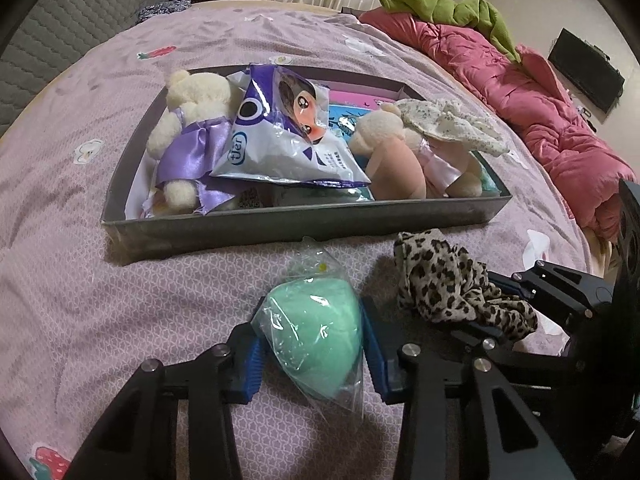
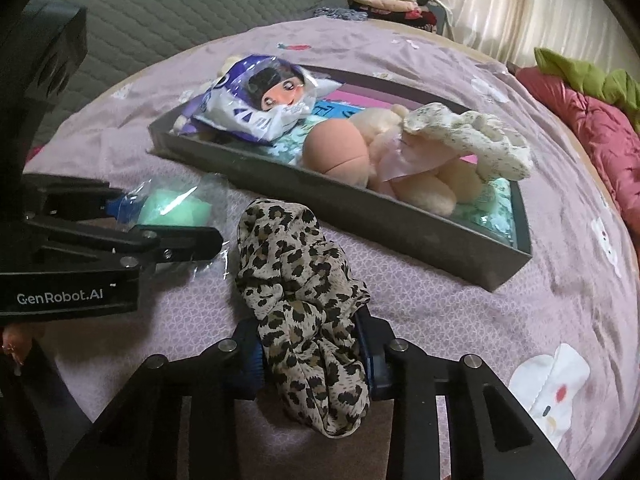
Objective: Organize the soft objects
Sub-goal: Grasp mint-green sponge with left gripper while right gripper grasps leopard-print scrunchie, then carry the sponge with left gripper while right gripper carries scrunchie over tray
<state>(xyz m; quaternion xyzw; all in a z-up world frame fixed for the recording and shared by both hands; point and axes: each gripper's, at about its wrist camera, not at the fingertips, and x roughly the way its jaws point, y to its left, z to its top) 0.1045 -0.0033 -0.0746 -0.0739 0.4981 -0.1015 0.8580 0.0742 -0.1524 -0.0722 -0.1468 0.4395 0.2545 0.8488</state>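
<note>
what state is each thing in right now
left gripper: shut on green sponge
green sponge: bagged, gripped, outside tray
right gripper: shut on leopard scrunchie
leopard scrunchie: bunched, gripped, outside tray
tray: open, holding plush toys and packet

Left gripper (image 1: 310,344) and right gripper (image 2: 312,354) side by side, both apparently clamped on their loads

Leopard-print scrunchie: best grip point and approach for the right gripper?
Grip the near bunched end of the leopard-print scrunchie, coming in low along the bedspread from the side away from the tray. It lies stretched toward the tray, so its narrow width fits across the pads. The right gripper already pinches it there; the left gripper holds the bagged green sponge.
</note>
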